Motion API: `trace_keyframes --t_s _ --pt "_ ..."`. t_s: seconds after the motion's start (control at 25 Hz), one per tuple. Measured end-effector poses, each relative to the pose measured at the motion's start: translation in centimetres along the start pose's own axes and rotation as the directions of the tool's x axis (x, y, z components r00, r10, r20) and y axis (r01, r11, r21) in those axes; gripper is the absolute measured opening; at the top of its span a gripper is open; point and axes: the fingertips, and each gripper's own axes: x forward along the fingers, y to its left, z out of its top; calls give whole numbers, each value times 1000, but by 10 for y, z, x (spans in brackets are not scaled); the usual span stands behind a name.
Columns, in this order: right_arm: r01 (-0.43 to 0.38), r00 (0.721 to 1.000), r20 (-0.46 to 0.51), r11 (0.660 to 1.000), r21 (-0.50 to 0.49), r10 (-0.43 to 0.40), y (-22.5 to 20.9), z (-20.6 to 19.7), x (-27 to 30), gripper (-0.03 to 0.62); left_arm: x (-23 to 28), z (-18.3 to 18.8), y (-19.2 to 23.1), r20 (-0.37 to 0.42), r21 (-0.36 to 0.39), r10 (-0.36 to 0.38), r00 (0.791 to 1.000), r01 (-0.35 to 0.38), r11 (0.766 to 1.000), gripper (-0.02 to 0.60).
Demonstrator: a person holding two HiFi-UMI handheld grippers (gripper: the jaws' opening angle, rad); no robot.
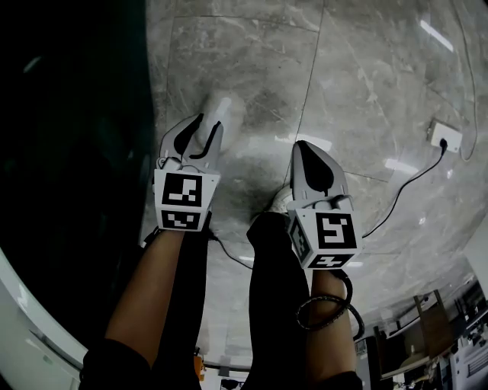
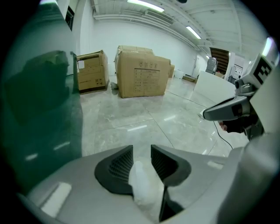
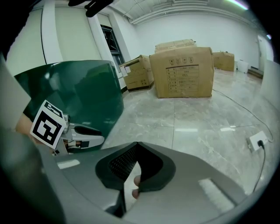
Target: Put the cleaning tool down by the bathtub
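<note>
Left gripper clamps a white cleaning tool above a grey marble floor, just beside the dark green bathtub. Right gripper jaws meet. Cardboard boxes stand in the white-walled room.

Open floor right of bathtub

**What Lies Around**

The floor is of glossy grey marble tiles and reflects the lamps. A white socket box lies on it, with a black cable plugged in. Farther off, a large cardboard box stands just beside a smaller one, near a white wall. Long ceiling lights are lit.
</note>
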Motion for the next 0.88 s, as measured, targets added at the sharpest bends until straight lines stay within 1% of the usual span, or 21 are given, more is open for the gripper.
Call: trace_keyframes --t_s 0.12,0.2,0.44,0.6,0.72,0.88 --pt "5 1000 4 1000 2 -5 6 9 -14 26 -14 14 -1 10 5 0 1000 0 1000 121" --pt "7 1000 5 1000 5 -7 10 15 -22 26 -23 22 -2 13 9 -1 1000 1 1000 101" --pt "5 1000 22 1000 5 -5 28 38 -42 26 -50 45 -6 31 29 -9 999 8 1000 70" --pt "12 999 34 1000 -4 -12 32 54 -58 26 -66 62 -13 45 69 -26 999 22 997 48" --pt "16 999 37 1000 -7 -16 33 64 -67 26 -76 76 -18 58 92 -38 998 32 995 45" --pt "15 999 41 1000 -10 -15 36 76 -75 26 -84 92 -21 67 90 -41 997 35 995 34"
